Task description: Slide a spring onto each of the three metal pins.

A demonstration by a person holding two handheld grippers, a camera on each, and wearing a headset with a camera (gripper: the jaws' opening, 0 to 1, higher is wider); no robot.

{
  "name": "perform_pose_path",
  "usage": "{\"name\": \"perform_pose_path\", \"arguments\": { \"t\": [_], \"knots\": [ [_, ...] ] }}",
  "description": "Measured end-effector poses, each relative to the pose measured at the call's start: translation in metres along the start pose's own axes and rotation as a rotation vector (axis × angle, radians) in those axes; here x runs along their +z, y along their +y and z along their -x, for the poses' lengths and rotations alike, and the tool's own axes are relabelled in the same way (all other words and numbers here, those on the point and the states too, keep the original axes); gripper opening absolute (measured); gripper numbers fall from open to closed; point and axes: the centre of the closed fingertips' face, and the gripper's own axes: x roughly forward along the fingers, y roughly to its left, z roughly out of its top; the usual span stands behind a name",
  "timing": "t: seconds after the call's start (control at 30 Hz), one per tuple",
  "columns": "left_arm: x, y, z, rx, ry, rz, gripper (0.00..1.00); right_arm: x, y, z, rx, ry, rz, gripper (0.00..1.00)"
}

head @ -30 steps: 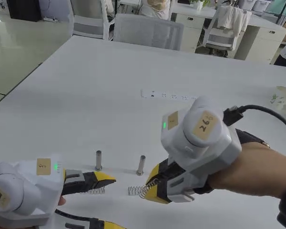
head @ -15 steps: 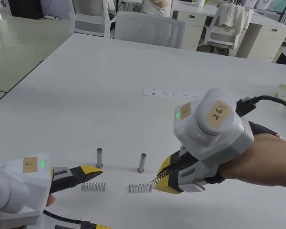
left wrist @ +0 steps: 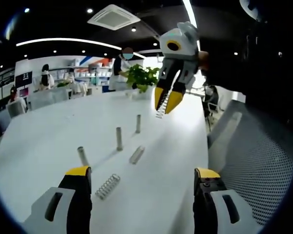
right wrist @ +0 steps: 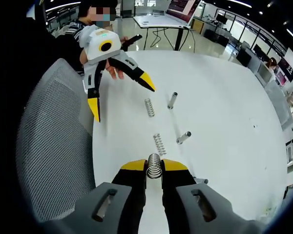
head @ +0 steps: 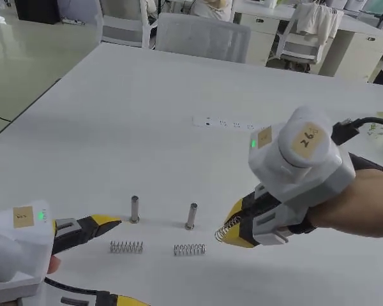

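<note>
Two steel pins (head: 135, 209) (head: 191, 216) stand upright on the white table (head: 147, 127); the left gripper view shows three pins (left wrist: 82, 155) (left wrist: 119, 138) (left wrist: 138, 123) in a row. Two springs (head: 126, 246) (head: 189, 249) lie flat in front of them. My right gripper (head: 233, 233) hovers just right of the pins, shut on a third spring (head: 225, 227), which pokes out between the yellow fingertips (right wrist: 155, 165). My left gripper (head: 118, 261) is open at the lower left, its upper finger near the left spring, with nothing between its jaws (left wrist: 141, 171).
A white power strip (head: 233, 123) lies further back on the table. Mesh chairs (head: 201, 38) stand at the far edge, with desks behind them. A person stands beyond the table in the left gripper view (left wrist: 122, 68).
My right gripper has risen and moved right with its spring, away from the spring on the table. My left gripper has drawn back to the left, off the left spring.
</note>
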Motion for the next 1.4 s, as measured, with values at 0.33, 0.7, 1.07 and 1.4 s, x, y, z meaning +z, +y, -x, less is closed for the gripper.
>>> {"name": "perform_pose_path", "arguments": {
  "t": [0.33,0.7,1.07,1.4],
  "knots": [
    [-0.003,0.008,0.006,0.031,0.006,-0.004,0.84,-0.014,-0.017,0.011,-0.032,0.022,-0.030,0.08],
    [-0.004,0.016,0.009,0.051,0.009,-0.029,0.84,-0.031,-0.044,0.022,-0.075,0.064,-0.056,0.08],
    [-0.005,0.019,0.010,0.058,0.020,-0.052,0.83,-0.044,-0.064,0.021,-0.091,0.130,-0.050,0.08],
    [-0.007,0.021,0.012,0.070,0.028,-0.060,0.84,-0.052,-0.076,0.009,-0.078,0.191,-0.032,0.08]
  ]
}}
